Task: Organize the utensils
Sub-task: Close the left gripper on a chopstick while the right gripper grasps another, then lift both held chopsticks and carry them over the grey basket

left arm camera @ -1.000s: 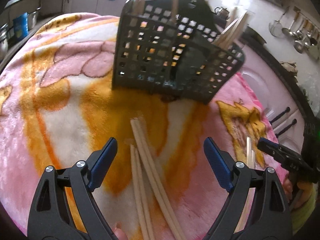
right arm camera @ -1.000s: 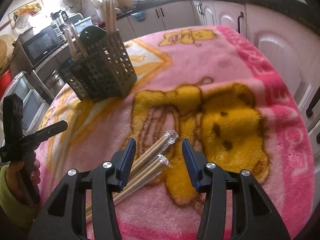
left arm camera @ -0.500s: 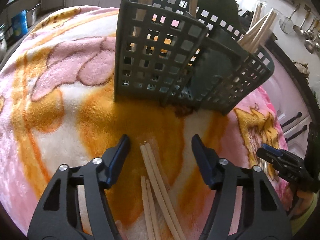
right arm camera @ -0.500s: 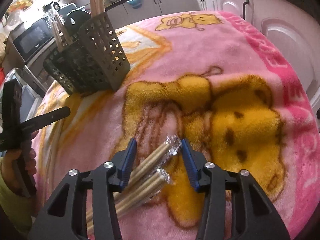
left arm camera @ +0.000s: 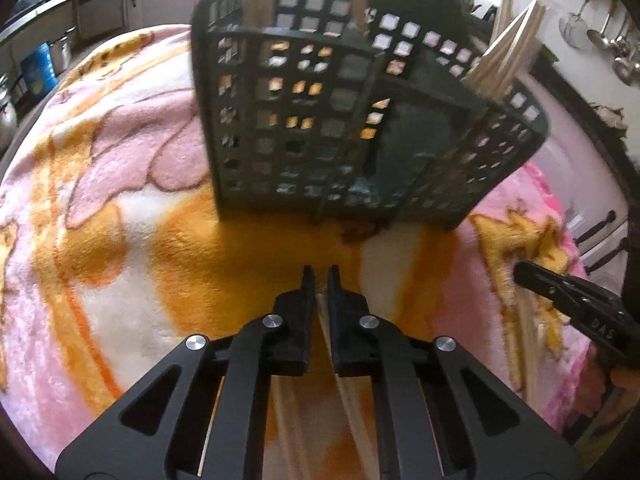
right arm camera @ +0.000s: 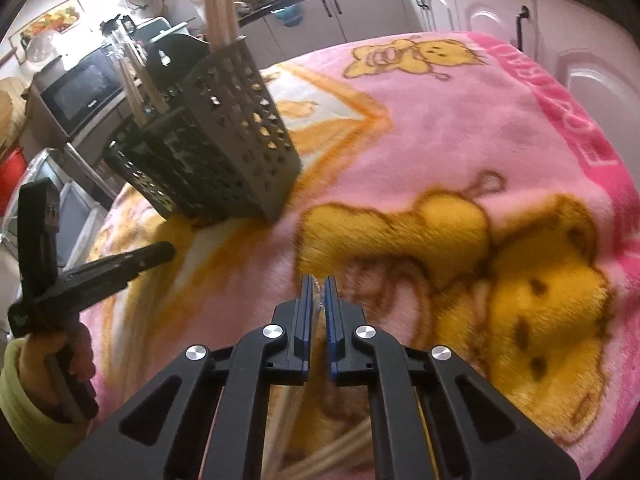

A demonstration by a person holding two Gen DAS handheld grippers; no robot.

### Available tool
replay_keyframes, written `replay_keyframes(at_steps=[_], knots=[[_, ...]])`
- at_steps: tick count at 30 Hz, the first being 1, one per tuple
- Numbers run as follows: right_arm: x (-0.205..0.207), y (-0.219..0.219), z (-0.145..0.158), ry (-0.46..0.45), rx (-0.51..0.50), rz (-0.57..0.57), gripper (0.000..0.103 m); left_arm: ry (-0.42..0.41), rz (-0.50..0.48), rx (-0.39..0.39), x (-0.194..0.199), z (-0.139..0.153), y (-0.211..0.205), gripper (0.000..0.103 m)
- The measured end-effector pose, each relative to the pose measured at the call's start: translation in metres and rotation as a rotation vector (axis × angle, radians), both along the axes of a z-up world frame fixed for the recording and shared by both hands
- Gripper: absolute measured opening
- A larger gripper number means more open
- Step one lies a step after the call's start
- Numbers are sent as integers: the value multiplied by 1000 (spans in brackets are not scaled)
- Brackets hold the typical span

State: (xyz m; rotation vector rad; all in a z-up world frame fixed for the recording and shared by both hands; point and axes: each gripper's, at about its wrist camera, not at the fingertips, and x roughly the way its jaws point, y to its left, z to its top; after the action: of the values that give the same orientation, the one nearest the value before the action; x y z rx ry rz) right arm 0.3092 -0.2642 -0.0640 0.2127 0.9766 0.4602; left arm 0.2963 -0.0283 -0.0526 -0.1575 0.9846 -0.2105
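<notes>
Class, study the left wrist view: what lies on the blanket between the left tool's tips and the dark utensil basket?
Nothing: only bare orange and white blanket separates the left tool from the utensil basket, shown in the left wrist view.

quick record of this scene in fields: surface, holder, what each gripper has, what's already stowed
surface: pink and orange plush blanket
holder: dark perforated utensil caddy, standing upright on the blanket
left gripper: jaws just closed, shut on bare chopsticks
right gripper: jaws just closed, shut on plastic-wrapped chopsticks
stowed: chopsticks in caddy, standing in its compartments
loose: more chopsticks lying under the right gripper
</notes>
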Motion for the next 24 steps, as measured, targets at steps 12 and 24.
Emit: replay_keyframes(at_steps=[12, 24], knots=[[-8, 18, 34, -96, 37, 78, 5, -108, -49, -93, -26, 39, -8, 2], [-29, 26, 76, -210, 26, 116, 5, -188, -27, -128, -52, 71, 12, 1]])
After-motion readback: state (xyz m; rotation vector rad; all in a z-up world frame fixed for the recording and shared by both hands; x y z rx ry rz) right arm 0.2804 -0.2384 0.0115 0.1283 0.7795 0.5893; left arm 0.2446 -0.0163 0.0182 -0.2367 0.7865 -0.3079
